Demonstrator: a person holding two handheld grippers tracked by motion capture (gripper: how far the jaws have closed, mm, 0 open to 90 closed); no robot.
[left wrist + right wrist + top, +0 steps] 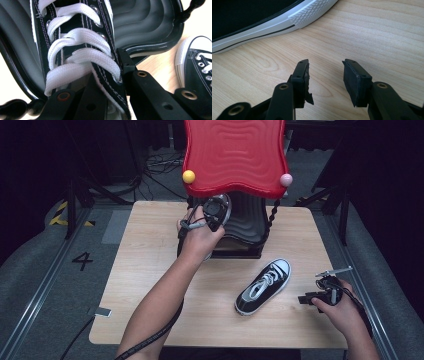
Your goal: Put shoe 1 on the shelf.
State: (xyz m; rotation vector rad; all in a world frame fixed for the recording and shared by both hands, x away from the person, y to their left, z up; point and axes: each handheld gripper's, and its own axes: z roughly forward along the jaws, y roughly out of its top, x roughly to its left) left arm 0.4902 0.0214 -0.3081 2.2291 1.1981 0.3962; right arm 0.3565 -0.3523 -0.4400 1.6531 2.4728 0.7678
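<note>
A black sneaker with white laces (75,42) hangs over the black lower tray (145,22) of a small shoe rack. My left gripper (110,72) is shut on the laced edge of its upper. In the high view the left hand (200,237) is at the rack's front, under the red top tray (235,155). A matching second sneaker (263,286) lies on the wooden table (150,270), toe pointing far right. My right gripper (325,66) is open just above the table, nothing between its jaws, a short way from that sneaker's white sole (249,37).
The rack stands at the table's far middle, with yellow (188,176) and pink (285,180) balls on its red tray's corners and a twisted black post (272,215) on the right. A small grey object (102,312) lies at the table's near left edge. Cables trail on the floor behind.
</note>
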